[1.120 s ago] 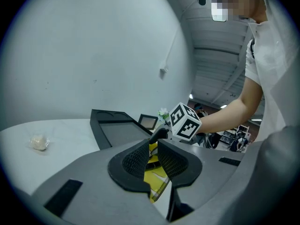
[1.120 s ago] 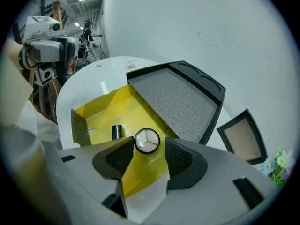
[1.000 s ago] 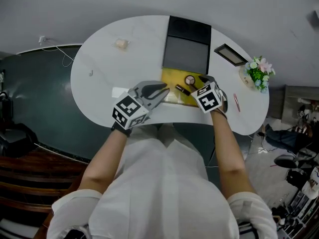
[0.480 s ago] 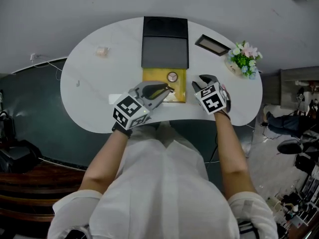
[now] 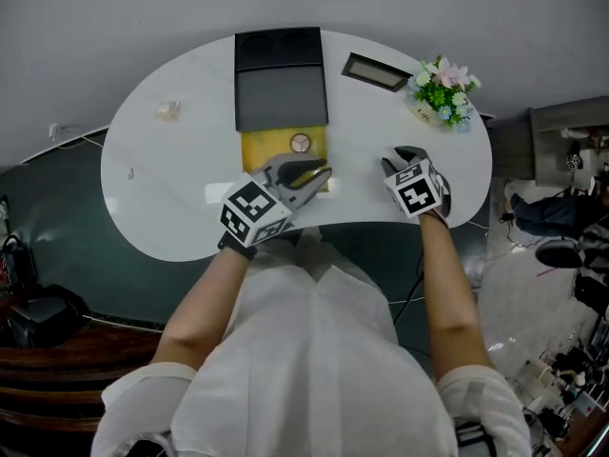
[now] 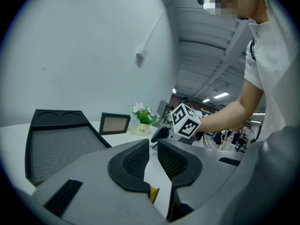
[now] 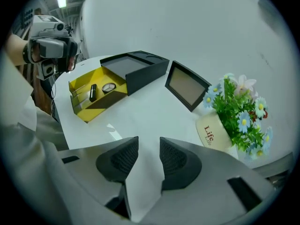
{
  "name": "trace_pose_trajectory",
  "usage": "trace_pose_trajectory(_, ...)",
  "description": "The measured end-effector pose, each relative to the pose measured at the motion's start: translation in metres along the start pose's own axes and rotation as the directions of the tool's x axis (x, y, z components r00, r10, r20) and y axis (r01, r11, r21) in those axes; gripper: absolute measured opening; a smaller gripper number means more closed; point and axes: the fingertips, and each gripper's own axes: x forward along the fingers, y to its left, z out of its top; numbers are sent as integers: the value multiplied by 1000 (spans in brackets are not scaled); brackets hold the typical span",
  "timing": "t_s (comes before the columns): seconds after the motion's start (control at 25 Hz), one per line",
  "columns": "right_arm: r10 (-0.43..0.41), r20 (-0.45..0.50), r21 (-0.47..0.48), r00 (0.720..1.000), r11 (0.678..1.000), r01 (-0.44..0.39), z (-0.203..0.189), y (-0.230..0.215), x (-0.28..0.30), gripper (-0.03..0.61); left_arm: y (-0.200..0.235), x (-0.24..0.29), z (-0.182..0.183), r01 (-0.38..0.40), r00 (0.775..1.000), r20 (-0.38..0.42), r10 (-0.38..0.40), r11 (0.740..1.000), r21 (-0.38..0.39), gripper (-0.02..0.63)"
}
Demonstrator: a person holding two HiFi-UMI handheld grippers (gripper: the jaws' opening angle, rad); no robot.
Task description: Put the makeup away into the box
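The yellow box (image 5: 257,150) lies open in front of its black lid (image 5: 281,79). A round compact (image 5: 301,142) sits inside; in the right gripper view the compact (image 7: 108,87) lies beside a dark lipstick (image 7: 93,92). My left gripper (image 5: 322,172) hovers over the box's front right corner, its jaws a narrow gap apart with nothing between them (image 6: 153,146). My right gripper (image 5: 400,156) points down at bare table right of the box. Its jaws are closing and hold nothing (image 7: 149,146).
A picture frame (image 5: 376,71) and a pot of flowers (image 5: 440,93) stand at the back right. A small pale object (image 5: 169,110) lies far left, and a white slip (image 5: 217,192) sits beside the left gripper. The table's front edge runs just below both grippers.
Both grippers moved right across the table. The right one left the box's right end for bare table and narrowed its jaws. The left one came over the box's front corner.
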Motion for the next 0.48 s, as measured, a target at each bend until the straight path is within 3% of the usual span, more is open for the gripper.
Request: trace_pose_trajectory(0.48, -20, -85, 38, 996, 999, 23, -67, -37, 10, 140, -17, 46, 2, 42, 998, -46, -41, 999, 10, 64)
